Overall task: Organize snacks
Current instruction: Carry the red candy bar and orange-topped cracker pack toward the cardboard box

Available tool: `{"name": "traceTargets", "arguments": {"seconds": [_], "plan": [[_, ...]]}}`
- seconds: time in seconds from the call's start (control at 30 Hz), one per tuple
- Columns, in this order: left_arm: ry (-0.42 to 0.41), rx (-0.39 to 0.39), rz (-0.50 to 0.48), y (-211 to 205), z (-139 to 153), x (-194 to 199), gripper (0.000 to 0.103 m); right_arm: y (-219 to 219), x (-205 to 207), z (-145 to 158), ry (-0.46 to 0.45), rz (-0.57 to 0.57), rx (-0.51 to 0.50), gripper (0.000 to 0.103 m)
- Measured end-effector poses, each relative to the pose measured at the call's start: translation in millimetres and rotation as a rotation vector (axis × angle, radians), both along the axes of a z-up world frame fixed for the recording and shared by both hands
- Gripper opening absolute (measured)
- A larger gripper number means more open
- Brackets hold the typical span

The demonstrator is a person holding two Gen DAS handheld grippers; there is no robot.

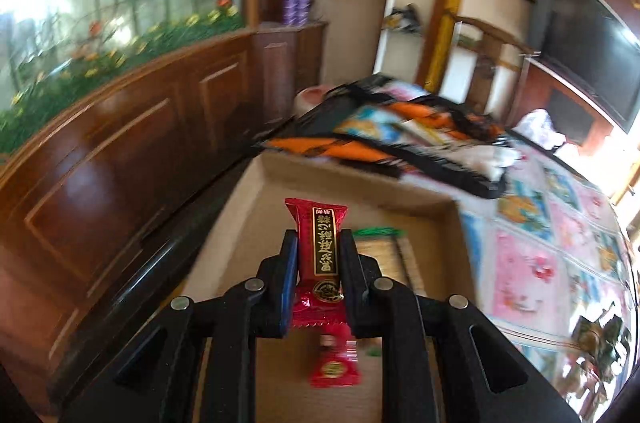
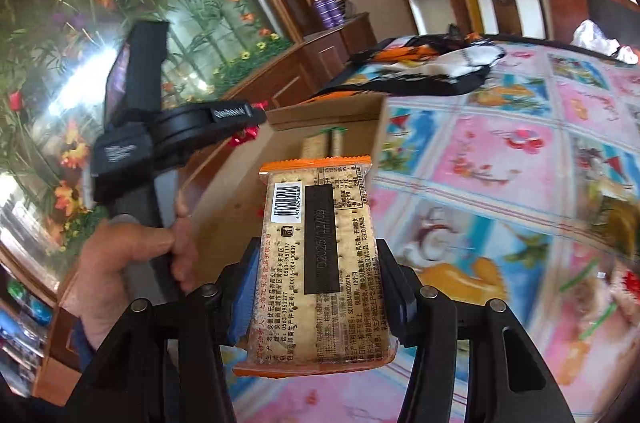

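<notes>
Cardboard box (image 2: 224,199) is the landmark: left gripper (image 1: 318,255), pinching a red candy (image 1: 320,247), hangs over it, nearer than the right gripper (image 2: 316,287), clamping a cracker pack (image 2: 320,263) lengthwise, just outside its near edge.

The cardboard box (image 1: 256,219) is the landmark here, and much of it is hidden: in the left wrist view its near end disappears under the left gripper (image 1: 319,243), whose fingers cover the flanks of the red candy (image 1: 320,251). A second red candy (image 1: 334,369) on the box floor is smeared, its print unreadable. The bed cover (image 1: 560,263) right of the box blurs badly. From the right wrist view, the cracker packet (image 2: 320,263) blocks most of the box interior, and the person's hand (image 2: 132,263) left of it is cut off at the wrist.
</notes>
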State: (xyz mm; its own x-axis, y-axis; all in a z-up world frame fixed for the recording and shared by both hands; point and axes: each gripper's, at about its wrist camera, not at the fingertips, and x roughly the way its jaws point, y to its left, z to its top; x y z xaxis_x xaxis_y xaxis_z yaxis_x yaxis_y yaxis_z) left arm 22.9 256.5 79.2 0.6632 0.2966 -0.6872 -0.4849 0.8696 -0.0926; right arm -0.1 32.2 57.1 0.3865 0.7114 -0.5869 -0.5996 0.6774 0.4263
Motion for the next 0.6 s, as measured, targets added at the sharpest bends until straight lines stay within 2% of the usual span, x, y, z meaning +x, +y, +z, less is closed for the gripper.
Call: {"name": "traceTargets", "arguments": {"seconds": [0.23,0.4,0.6], "plan": [[0.049,0.007,0.011,4.1,-12.1,4.7,0.019,38.0,-0.2,-13.6,0.063,0.066,-0.004,0.058],[0.092,0.012,0.011,5.7,-20.9,7.8,0.019,51.3,0.9,-22.7,0.072,0.082,-0.030,0.058],[0.119,0.013,0.003,5.8,-26.0,12.0,0.019,60.6,-2.2,-26.6,0.041,0.097,-0.070,0.058]]}}
